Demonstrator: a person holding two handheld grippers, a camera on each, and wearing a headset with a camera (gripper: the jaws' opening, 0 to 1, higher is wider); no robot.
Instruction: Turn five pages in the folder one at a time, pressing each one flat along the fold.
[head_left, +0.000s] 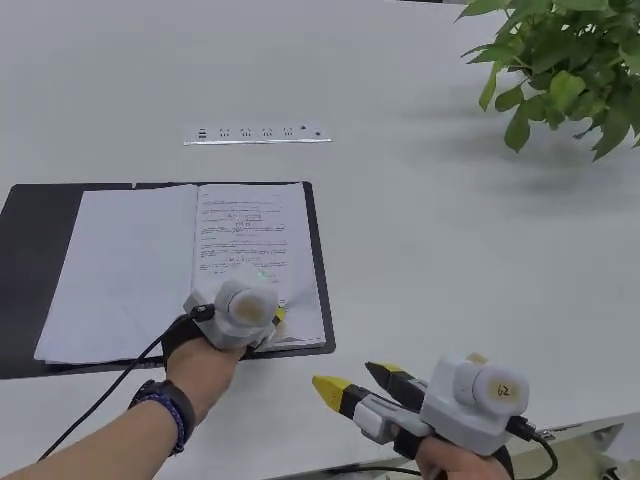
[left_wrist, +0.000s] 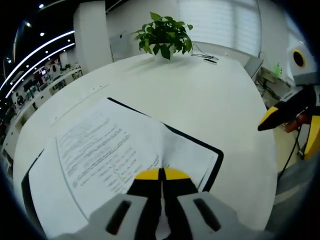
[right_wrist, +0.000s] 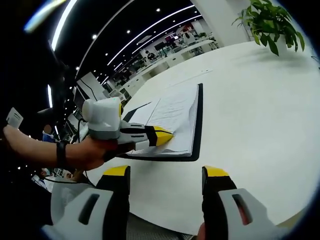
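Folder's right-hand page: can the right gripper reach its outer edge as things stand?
Probably yes: bare table lies between the open right gripper and the page, though the left gripper sits at its lower corner.

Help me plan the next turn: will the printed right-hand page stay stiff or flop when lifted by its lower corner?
Probably floppy: the printed page looks like a single thin sheet and seems to pucker at the shut left gripper. Likely light, so it should lift easily but sag away from any pinch. It may slide over the stacked sheets in the folder.
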